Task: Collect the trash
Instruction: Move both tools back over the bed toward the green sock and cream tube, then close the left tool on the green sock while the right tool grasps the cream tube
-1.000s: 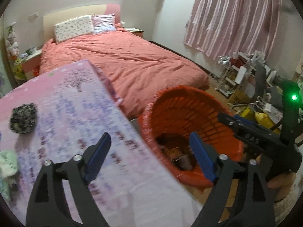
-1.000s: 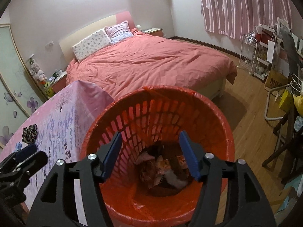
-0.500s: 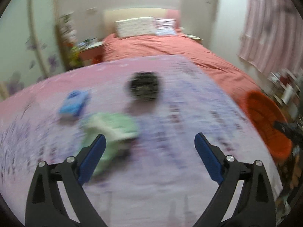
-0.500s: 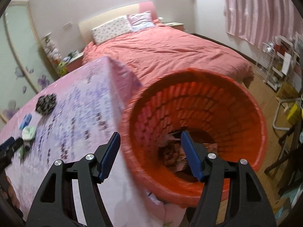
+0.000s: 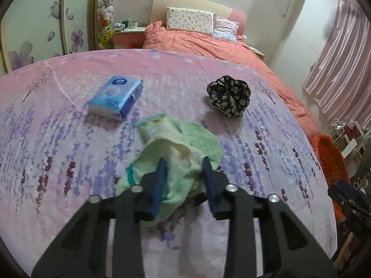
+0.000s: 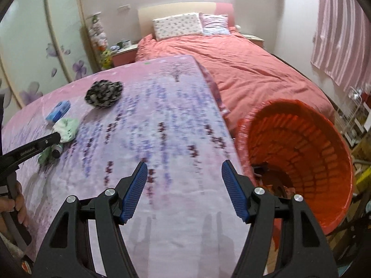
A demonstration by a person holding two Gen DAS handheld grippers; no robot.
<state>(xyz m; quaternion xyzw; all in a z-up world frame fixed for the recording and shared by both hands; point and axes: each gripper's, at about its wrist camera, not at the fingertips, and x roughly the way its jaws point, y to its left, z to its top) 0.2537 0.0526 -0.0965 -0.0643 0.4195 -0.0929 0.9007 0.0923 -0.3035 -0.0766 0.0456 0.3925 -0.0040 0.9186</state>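
Right wrist only: trash inside basket (image 6: 301, 139)

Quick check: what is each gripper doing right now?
Left gripper: jaws closing around the green wrapper.
Right gripper: open, empty, above the table.

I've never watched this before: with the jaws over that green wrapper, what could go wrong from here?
The left gripper is closing its jaws on only the near edge of the floppy green wrapper, so it might slip free on lifting. The jaws may also pinch the tablecloth beneath. The orange basket stands past the table's edge, so a dropped wrapper could miss it.
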